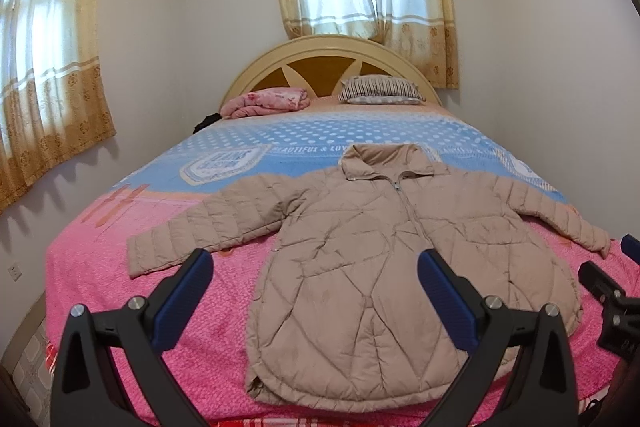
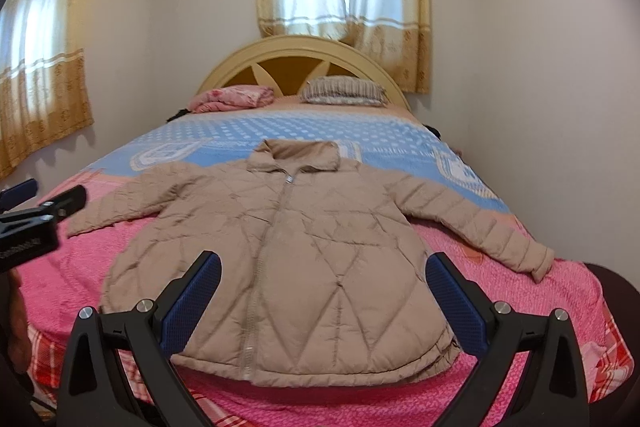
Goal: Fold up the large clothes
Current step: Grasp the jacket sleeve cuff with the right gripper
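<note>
Jacket (image 1: 384, 255): one beige quilted puffer, its padding stitched in diamonds on the body and straight bars on the two sleeves, lies face up, zipped, on the near half of the bed (image 1: 120, 267), hem at the near edge, stand-up collar pointing toward the headboard (image 1: 328, 67), both sleeves spread out toward the side edges. The bedspread under it is nubby fleece, pink near the foot, blue with white dots farther up.

Going left to right: two windows are hung with sheer white and gold-patterned curtains (image 1: 48, 67). At the head of the bed, a folded pink floral blanket (image 1: 266, 101) sits left of one striped pillow (image 1: 380, 91), both before the arched cream wooden headboard.

The left gripper (image 1: 316, 269) hangs above the jacket's lower left side, its two black fingers with ribbed blue pads (image 1: 184, 295) spread wide, gripping nothing. The right gripper (image 2: 324, 271) is likewise spread wide and empty above the hem near the zip.
</note>
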`<state>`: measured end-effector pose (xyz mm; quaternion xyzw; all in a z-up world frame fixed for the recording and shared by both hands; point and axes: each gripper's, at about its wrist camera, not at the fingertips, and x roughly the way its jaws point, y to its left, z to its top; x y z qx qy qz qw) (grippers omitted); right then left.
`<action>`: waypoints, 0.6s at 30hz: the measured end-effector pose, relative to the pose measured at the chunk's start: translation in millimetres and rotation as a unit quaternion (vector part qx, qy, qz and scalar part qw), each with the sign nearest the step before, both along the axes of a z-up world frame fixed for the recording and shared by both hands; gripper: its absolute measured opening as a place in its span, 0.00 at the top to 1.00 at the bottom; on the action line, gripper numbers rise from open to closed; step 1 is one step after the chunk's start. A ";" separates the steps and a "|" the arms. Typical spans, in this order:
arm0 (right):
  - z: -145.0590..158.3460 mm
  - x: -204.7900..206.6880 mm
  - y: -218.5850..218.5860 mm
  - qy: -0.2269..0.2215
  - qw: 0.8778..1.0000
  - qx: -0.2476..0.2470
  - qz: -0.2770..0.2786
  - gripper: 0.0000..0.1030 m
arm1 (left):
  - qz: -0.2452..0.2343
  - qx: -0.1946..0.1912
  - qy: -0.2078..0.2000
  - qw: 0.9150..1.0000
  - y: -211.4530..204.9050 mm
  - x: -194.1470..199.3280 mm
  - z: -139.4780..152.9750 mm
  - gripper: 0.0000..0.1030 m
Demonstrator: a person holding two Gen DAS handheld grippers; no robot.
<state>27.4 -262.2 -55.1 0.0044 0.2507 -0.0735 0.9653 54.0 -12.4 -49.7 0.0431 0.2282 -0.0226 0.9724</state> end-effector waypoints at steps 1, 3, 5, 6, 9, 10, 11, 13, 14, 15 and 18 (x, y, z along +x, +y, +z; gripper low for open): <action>-4.3 4.3 -6.8 0.003 1.000 0.005 -0.004 0.01 | -0.003 0.001 0.000 1.000 -0.9 3.6 -2.0 0.00; -15.7 15.0 -27.7 0.012 0.999 0.026 -0.019 0.01 | -0.005 0.006 -0.002 1.000 -5.2 17.1 -9.5 0.00; -28.0 24.7 -47.7 0.026 0.998 0.042 -0.038 0.01 | -0.012 0.007 0.007 1.000 -8.7 32.3 -17.9 0.00; -34.1 29.9 -55.6 0.034 0.997 0.049 -0.045 0.01 | -0.015 0.007 0.012 1.000 -9.1 38.6 -20.7 0.00; -55.9 45.9 -82.2 0.061 0.994 0.069 -0.066 0.01 | -0.018 0.021 0.026 0.999 -18.3 65.8 -37.8 0.00; -62.8 51.5 -91.6 0.071 0.992 0.075 -0.073 0.01 | -0.018 0.024 0.030 0.999 -20.3 72.3 -41.1 0.00; -68.2 56.1 -100.7 0.076 0.991 0.079 -0.080 0.01 | -0.018 0.028 0.031 0.999 -22.6 81.3 -45.2 0.00; -75.8 64.3 -116.6 0.083 0.988 0.082 -0.096 0.02 | -0.017 0.032 0.033 0.999 -25.0 93.5 -50.4 0.00; -78.4 68.2 -123.9 0.087 0.988 0.083 -0.101 0.02 | -0.016 0.035 0.035 0.999 -26.9 102.4 -53.1 0.00; -81.5 72.5 -133.7 0.092 0.986 0.085 -0.108 0.02 | -0.016 0.037 0.036 0.999 -26.1 109.4 -54.2 0.00; -86.6 83.9 -166.2 0.101 0.982 0.091 -0.133 0.07 | -0.014 0.050 0.032 0.998 -33.3 132.3 -61.5 0.00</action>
